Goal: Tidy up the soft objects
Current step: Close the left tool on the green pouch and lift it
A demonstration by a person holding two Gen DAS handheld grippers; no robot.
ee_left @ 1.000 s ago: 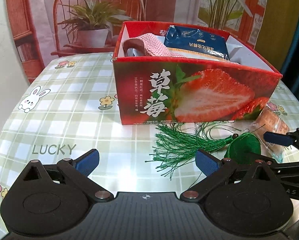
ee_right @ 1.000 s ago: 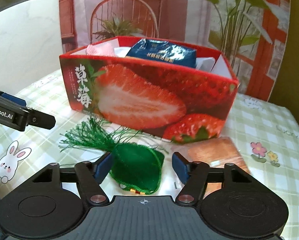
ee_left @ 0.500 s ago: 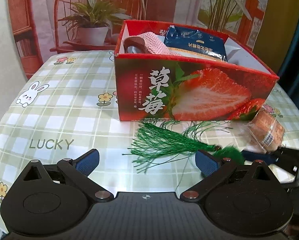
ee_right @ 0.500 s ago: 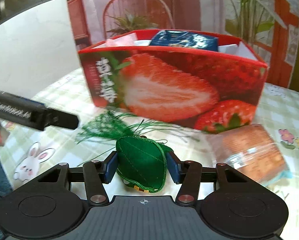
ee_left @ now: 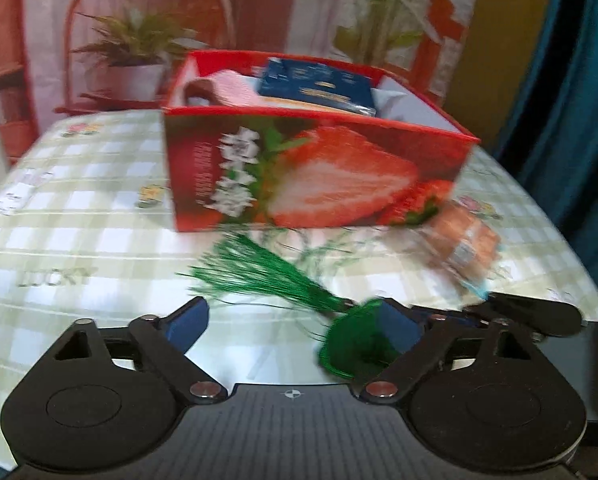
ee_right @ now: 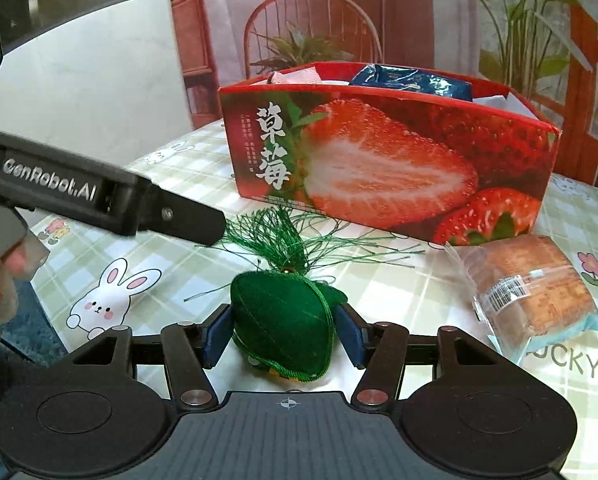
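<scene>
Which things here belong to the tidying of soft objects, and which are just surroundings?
Belong to the job:
green pouch with tassel, between the right gripper pads
strawberry box
wrapped cake
left gripper, jaws closing, empty

Just surroundings:
checked tablecloth
backdrop picture
</scene>
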